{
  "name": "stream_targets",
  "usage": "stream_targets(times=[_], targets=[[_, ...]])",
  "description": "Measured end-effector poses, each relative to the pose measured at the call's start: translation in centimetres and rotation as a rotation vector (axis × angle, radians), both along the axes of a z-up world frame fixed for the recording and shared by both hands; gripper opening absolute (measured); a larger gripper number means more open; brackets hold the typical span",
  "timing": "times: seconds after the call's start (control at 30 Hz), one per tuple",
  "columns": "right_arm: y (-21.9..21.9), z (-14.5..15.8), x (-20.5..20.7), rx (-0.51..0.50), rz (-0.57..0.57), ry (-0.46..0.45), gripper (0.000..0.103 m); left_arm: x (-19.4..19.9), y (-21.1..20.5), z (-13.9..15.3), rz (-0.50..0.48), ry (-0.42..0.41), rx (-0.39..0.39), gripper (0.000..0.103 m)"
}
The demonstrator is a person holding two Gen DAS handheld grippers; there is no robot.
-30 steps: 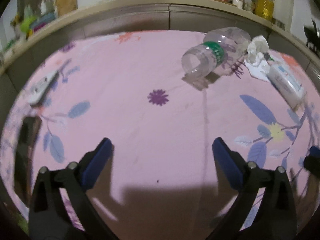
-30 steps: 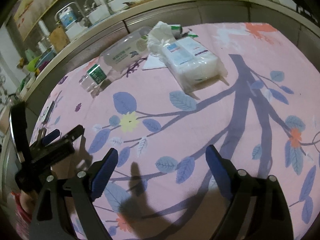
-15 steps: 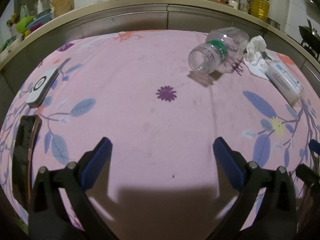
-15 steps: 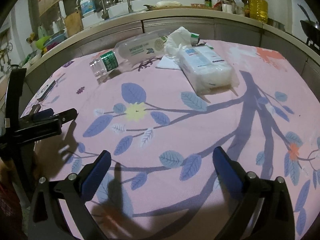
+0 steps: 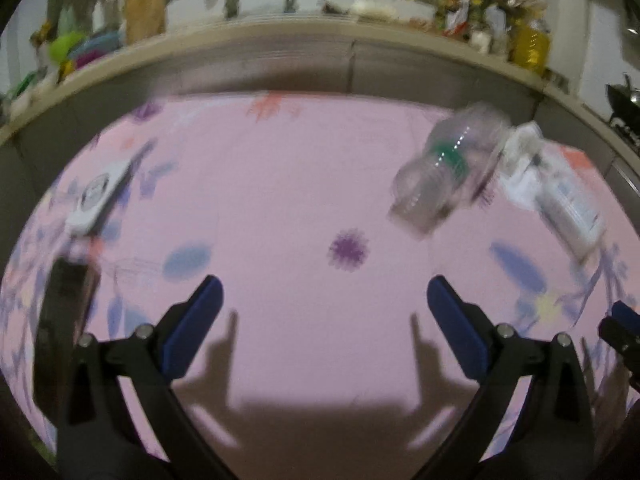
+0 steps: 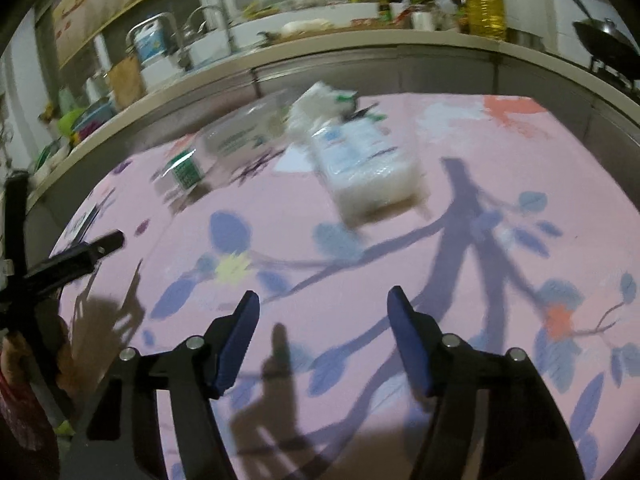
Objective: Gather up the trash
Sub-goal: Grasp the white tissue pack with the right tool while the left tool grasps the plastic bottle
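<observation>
At the table's [image 5: 304, 184] far right corner your bottle [image 5: 444, 172], tissue [image 6: 320, 108] and pack [image 6: 364, 168] lie uncollected; left gripper [image 5: 324, 308] gapes empty, right gripper [image 6: 324, 316] has just been narrowing on nothing.

One clear plastic bottle [image 5: 444, 168], one tissue pack [image 6: 362, 164], one crumpled tissue [image 6: 316, 106], one remote [image 5: 98, 196], one phone [image 5: 64, 320]

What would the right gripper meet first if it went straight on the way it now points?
Most likely only the pink tablecloth: the right gripper, open and empty, points down at bare cloth. The tissue pack lies farther along that line, though depth is unclear in this blurred view.
</observation>
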State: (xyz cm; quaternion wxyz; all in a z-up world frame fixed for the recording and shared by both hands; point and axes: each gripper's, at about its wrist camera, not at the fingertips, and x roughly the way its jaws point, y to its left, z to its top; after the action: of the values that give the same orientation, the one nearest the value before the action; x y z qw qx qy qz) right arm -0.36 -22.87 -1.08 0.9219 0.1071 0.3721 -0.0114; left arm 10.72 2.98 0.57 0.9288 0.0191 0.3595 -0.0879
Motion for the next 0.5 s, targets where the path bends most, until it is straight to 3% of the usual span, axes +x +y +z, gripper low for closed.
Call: stream_targets(times=[0.2, 0.4, 0.47, 0.5], targets=[[-2.5, 1.1, 3.0, -0.025, -0.055, -0.024, 0.065, 3.6, -6.1, 2.2, -0.143, -0.144, 0.153, 0.098], [-3.2, 1.6, 7.1, -0.08, -0.036, -0.024, 0.085, 7.2, -10.7, 1.3, -0.226, -0.109, 0.227, 0.098], [-3.4, 1.2, 8.4, -0.093, -0.029, -0.01, 0.085, 7.9, -11.7, 0.7, -0.239, -0.09, 0.234, 0.088], [-3.5, 1.0, 9.1, -0.096, -0.023, 0.003, 0.085, 8.3, -12.0, 0.3, -0.259, -0.066, 0.228, 0.065]])
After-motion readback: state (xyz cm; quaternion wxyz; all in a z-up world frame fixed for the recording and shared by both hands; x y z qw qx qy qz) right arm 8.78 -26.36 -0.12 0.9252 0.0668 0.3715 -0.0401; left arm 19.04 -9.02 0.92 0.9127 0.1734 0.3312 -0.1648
